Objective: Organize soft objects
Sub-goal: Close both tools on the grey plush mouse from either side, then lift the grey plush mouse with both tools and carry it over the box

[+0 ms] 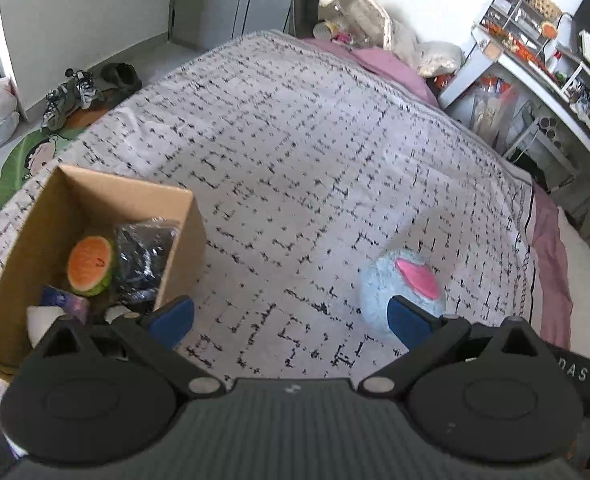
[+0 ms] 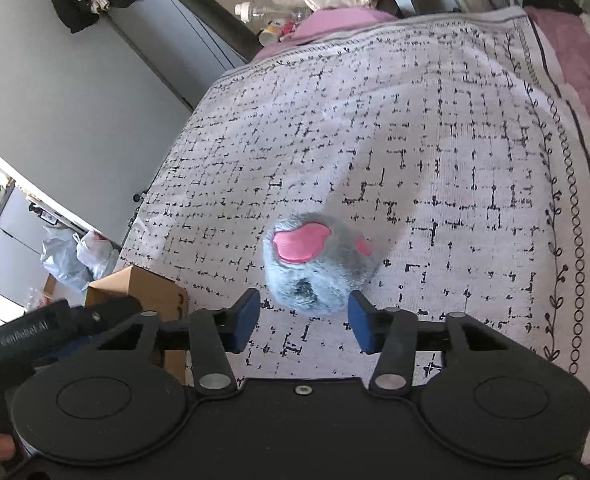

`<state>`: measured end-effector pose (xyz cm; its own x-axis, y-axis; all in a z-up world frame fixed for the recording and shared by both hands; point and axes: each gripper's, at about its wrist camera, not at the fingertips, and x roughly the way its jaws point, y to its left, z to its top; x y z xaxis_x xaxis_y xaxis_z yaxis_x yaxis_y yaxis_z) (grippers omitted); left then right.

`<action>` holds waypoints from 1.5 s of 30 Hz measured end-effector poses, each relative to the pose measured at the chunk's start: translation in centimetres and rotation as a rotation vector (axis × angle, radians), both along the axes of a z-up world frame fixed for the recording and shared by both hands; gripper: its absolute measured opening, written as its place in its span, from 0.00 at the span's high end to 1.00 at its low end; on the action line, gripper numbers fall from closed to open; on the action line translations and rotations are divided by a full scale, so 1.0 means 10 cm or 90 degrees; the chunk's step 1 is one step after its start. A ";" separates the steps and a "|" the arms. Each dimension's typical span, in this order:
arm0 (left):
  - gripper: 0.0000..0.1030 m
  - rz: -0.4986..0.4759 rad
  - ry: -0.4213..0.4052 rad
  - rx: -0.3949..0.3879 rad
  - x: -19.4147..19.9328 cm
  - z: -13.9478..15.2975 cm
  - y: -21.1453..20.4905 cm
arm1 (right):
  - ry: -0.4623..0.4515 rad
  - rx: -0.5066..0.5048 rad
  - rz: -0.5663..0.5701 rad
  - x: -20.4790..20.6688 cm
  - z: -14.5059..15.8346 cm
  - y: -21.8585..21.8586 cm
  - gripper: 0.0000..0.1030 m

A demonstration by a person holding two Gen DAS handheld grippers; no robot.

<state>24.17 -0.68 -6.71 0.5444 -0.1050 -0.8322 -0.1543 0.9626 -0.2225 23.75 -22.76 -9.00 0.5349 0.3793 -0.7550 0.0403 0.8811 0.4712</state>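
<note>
We are over the white bedspread with the black broken-grid print (image 2: 435, 152), and the thing that matters is the round, fluffy pale-blue plush toy with pink felt patches (image 2: 319, 264) lying loose on it

In the right wrist view it sits dead ahead of our right gripper (image 2: 303, 320), just beyond the blue pads, its near edge dipping toward the gap between them; the jaws stand at a middling width with nothing gripped, and we cannot say either pad is pressing the fur yet

The toy reads as near enough a ball, so we see no long axis to line up on; the pink patches face up and away from us

From our left gripper (image 1: 291, 320) the same toy lies off to the right, partly hidden behind the right-hand pad, while those jaws stand wide with only bedspread between them

So the right hand is the better placed, we judge: the toy is centred on its line, and only offset for the left

The open brown cardboard box (image 1: 183, 248) stands near left, already holding an orange-and-green watermelon-slice plush (image 1: 91, 266) and a dark crinkled plastic-wrapped bundle (image 1: 147, 256)

After a grip, the carry would run leftward to that box
</note>
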 end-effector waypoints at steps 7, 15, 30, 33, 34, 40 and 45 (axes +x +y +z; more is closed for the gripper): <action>0.03 -0.025 0.024 0.010 0.13 -0.19 -0.16 | 0.043 0.031 -0.019 0.19 -0.29 -0.05 0.57; 0.12 -0.073 0.048 -0.004 0.39 -0.40 -0.39 | 0.075 0.032 -0.028 0.42 -0.49 -0.11 0.57; 0.47 -0.098 0.034 -0.102 0.87 -0.62 -0.57 | 0.080 0.091 -0.039 0.85 -0.58 -0.22 0.69; 0.53 -0.105 0.040 -0.110 0.96 -0.65 -0.60 | 0.081 0.101 -0.041 0.90 -0.60 -0.25 0.69; 0.55 -0.107 0.046 -0.115 0.99 -0.68 -0.61 | 0.083 0.107 -0.043 0.92 -0.61 -0.26 0.69; 0.73 -0.087 0.077 -0.150 1.05 -0.87 -0.60 | 0.095 0.110 -0.031 1.00 -0.66 -0.26 0.72; 0.78 -0.084 0.067 -0.160 1.04 -0.82 -0.57 | 0.095 0.103 -0.019 1.02 -0.55 -0.24 0.82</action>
